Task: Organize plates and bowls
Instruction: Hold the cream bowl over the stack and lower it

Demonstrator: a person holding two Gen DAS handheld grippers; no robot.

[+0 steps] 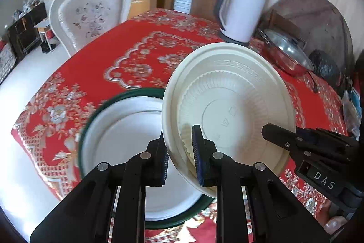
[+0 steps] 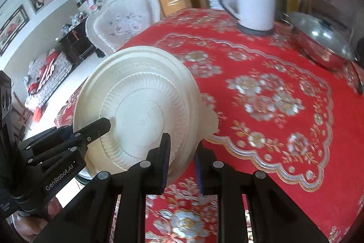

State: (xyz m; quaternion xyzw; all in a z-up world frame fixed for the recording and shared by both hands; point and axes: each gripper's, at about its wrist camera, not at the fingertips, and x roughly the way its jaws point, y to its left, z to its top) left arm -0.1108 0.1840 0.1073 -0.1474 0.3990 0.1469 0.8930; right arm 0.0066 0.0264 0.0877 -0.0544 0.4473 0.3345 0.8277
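A cream plastic bowl [image 1: 227, 95] with a ribbed wall is held tilted in the air above the red tablecloth [image 1: 136, 49], its flat base facing the cameras. My left gripper [image 1: 179, 136] is shut on its near rim, one pad on each side. From the right side my right gripper [image 1: 273, 131] also grips it. In the right wrist view the same bowl [image 2: 141, 95] sits between the pads of my right gripper [image 2: 183, 142], which is shut on its rim, and my left gripper [image 2: 102, 125] reaches in from the left. Under the bowl a white plate with a dark green rim [image 1: 127, 129] lies on the table.
A white electric kettle [image 1: 241, 13] stands at the far side of the table, with a steel pan under a glass lid [image 1: 286, 51] and a black bag [image 1: 325, 65] to its right. A white carved chair [image 1: 91, 13] stands behind the table's far left edge.
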